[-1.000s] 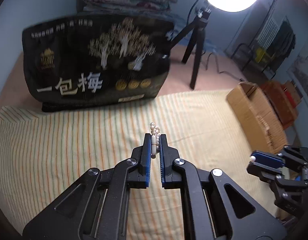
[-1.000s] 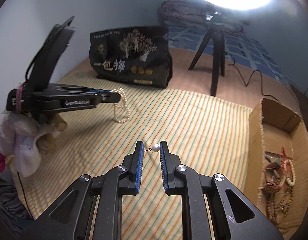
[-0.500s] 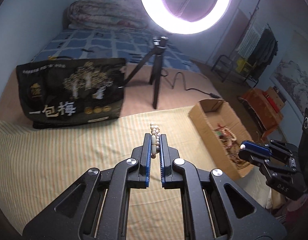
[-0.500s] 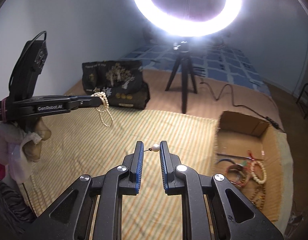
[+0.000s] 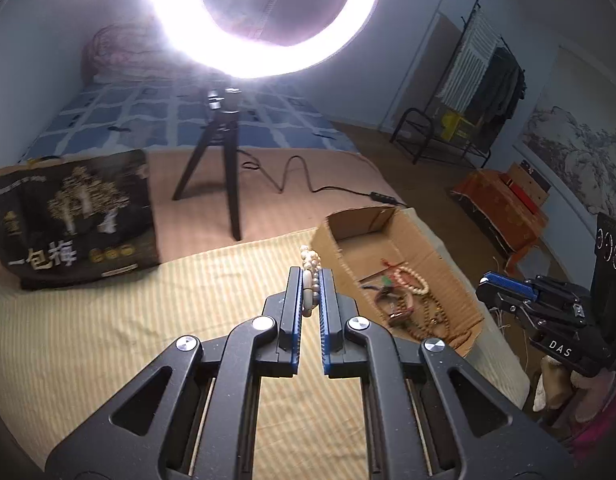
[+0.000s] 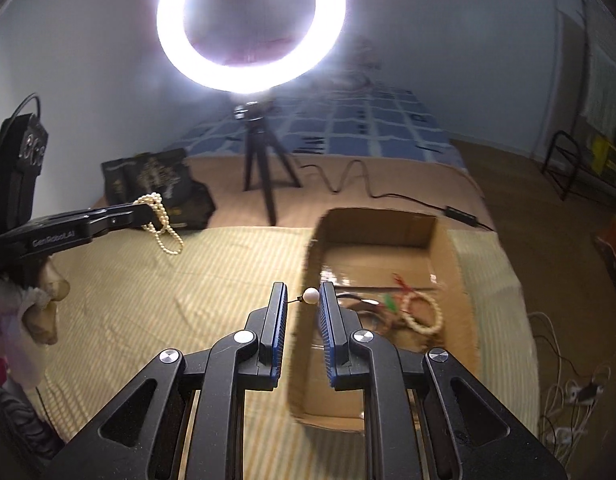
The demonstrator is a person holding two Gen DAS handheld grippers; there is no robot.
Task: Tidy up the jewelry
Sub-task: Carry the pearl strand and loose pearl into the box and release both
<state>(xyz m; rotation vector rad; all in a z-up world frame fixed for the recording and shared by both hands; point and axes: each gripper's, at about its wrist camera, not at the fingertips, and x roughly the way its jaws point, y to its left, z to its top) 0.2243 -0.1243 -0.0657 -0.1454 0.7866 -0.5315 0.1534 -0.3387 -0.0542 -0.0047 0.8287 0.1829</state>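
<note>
1. Striped yellow cloth (image 5: pixel 108 320) covers the bed ahead of both grippers, with a ring light (image 6: pixel 250 24) on a tripod beyond it and a black printed bag (image 5: pixel 70 220) off to the left.
2. Left gripper (image 5: pixel 310 280) is clenched on a pearl necklace (image 5: pixel 308 276); in the right wrist view the strand's loop (image 6: pixel 164 226) hangs free below its tips, clear of the cloth, probably so it carries without dragging.
3. Right gripper (image 6: pixel 302 300) has its jaws parted, yet a single pearl on a thin pin (image 6: pixel 311 295) sits against the right-hand pad. Whether it is truly pinched I cannot tell.
4. Cardboard box (image 6: pixel 372 220) lies just ahead and right of the right gripper, already holding bead bracelets (image 6: pixel 422 316), so it looks like the collecting place.
5. Hard to read: the box contents blur into a tangle, glare hides the wall behind the light, and the necklace's clasp is not visible.
</note>
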